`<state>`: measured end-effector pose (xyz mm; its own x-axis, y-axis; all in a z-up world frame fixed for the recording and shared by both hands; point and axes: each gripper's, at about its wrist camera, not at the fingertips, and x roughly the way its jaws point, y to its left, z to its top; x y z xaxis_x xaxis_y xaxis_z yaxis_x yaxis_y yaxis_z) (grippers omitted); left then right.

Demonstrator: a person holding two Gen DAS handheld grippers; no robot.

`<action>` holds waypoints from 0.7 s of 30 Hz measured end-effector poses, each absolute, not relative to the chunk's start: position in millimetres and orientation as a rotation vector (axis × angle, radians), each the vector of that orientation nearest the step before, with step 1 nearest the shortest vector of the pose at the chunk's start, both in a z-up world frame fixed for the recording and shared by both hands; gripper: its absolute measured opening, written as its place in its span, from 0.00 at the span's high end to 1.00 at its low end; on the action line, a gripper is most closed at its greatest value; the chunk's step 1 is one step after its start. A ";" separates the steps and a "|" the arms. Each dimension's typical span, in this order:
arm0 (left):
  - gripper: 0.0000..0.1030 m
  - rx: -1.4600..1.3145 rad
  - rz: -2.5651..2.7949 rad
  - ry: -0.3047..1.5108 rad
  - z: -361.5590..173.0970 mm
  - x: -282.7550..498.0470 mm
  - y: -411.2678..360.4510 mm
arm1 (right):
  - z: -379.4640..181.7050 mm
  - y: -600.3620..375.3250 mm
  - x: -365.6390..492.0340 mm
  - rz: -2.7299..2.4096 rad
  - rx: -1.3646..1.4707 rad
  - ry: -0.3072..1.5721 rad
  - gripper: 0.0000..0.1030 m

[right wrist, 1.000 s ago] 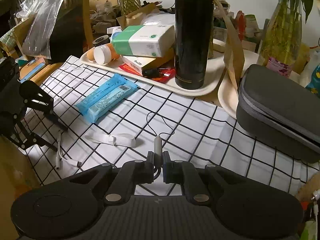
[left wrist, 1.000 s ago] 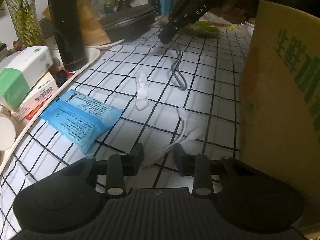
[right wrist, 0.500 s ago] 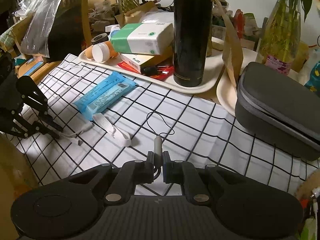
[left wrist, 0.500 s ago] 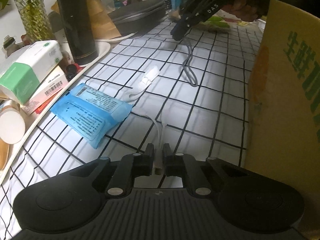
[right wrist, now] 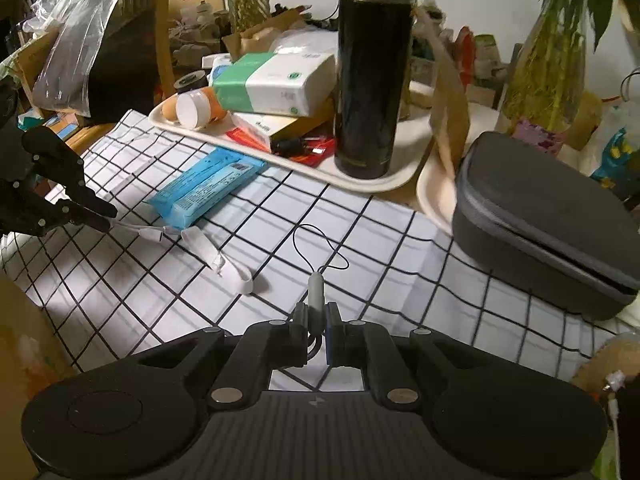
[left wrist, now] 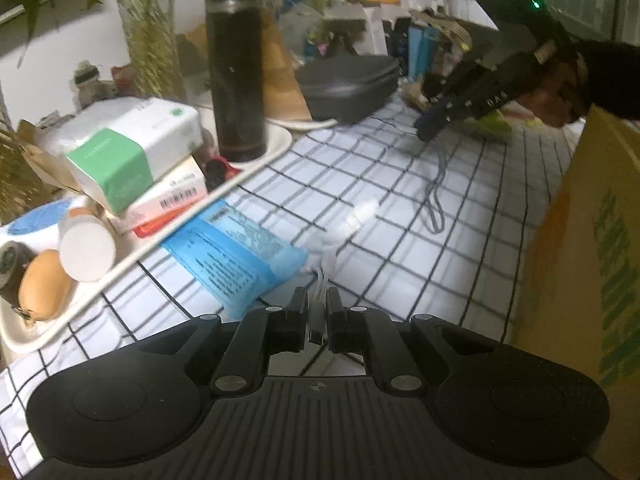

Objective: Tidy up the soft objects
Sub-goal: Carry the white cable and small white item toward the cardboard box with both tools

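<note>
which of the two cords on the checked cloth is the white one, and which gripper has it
The white cable, held by the left gripper; the right gripper holds the grey cord.

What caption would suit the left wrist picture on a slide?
Left gripper pinches a white cable beside a blue packet on the checked cloth.

In the right wrist view, the tray [right wrist: 404, 168] lies at twelve o'clock on the cloth [right wrist: 384, 240], bearing the flask [right wrist: 372, 80] with the tissue pack [right wrist: 276, 84] to its left. The case [right wrist: 548, 224] sits at two o'clock, the pouch [right wrist: 204, 188] at ten, the strap [right wrist: 224, 258] just before it.
</note>
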<state>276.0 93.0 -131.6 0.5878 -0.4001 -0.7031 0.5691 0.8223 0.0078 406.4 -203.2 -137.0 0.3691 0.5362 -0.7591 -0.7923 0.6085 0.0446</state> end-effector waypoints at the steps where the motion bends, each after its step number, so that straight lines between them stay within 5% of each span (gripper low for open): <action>1: 0.91 0.235 -0.568 0.747 -128.5 275.5 92.7 | -134.2 -204.9 405.4 0.868 -0.355 0.815 0.90; 21: 0.91 0.151 -0.423 0.571 -65.5 240.8 91.6 | -60.8 -237.1 355.0 0.794 -0.281 0.669 0.90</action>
